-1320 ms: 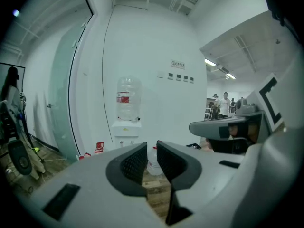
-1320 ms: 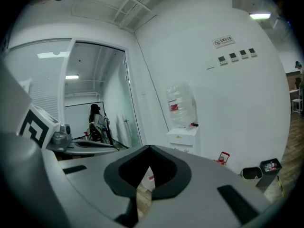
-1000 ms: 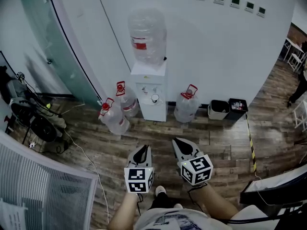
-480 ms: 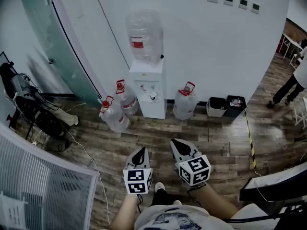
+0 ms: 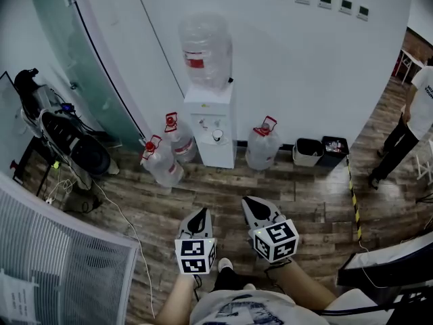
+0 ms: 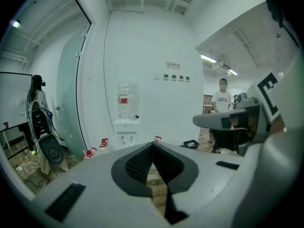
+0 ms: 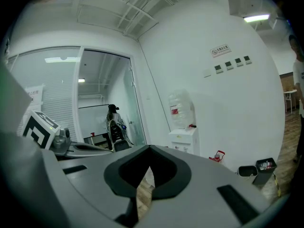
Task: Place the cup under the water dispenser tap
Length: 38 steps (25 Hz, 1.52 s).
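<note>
The white water dispenser (image 5: 211, 126) stands against the far wall with a clear bottle (image 5: 205, 48) on top. A small white cup (image 5: 216, 136) sits in its niche below the taps. My left gripper (image 5: 200, 214) and right gripper (image 5: 252, 202) hover side by side over the wooden floor, well short of the dispenser and pointing toward it. Both are shut with nothing between the jaws. The left gripper view shows its jaws (image 6: 152, 146) closed and the dispenser (image 6: 125, 127) far ahead. In the right gripper view the jaws (image 7: 148, 149) are also closed, with the dispenser (image 7: 184, 137) ahead to the right.
Three water bottles (image 5: 162, 166) (image 5: 178, 139) (image 5: 262, 148) rest on the floor beside the dispenser. Two small bins (image 5: 308, 154) stand to its right. A person (image 5: 411, 124) stands at the right edge. A glass partition (image 5: 74, 59), equipment (image 5: 64, 141) and a floor cable (image 5: 116, 215) are at the left.
Both grippers stay shut and side by side, hardly shifted. The person at the right edge has walked further into view. The equipment at the left now shows more.
</note>
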Each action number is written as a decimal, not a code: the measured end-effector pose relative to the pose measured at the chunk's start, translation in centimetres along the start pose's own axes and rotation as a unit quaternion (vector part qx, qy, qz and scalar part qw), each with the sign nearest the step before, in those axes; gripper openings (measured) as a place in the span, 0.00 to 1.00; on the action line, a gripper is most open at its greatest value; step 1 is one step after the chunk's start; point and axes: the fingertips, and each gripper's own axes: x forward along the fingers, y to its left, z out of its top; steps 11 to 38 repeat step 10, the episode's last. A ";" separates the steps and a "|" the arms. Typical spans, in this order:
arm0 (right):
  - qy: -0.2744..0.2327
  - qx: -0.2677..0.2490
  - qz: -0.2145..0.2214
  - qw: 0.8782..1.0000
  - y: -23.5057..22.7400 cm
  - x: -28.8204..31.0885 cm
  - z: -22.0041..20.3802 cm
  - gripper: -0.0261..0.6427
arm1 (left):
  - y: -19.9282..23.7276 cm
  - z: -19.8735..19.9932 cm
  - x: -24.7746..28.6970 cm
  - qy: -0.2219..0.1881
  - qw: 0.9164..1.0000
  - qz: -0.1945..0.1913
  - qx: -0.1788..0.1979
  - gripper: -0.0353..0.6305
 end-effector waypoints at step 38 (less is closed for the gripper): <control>0.008 0.002 0.001 1.000 -0.5 0.8 0.0 0.07 | 0.7 0.2 0.7 0.004 1.000 0.009 -0.004 0.13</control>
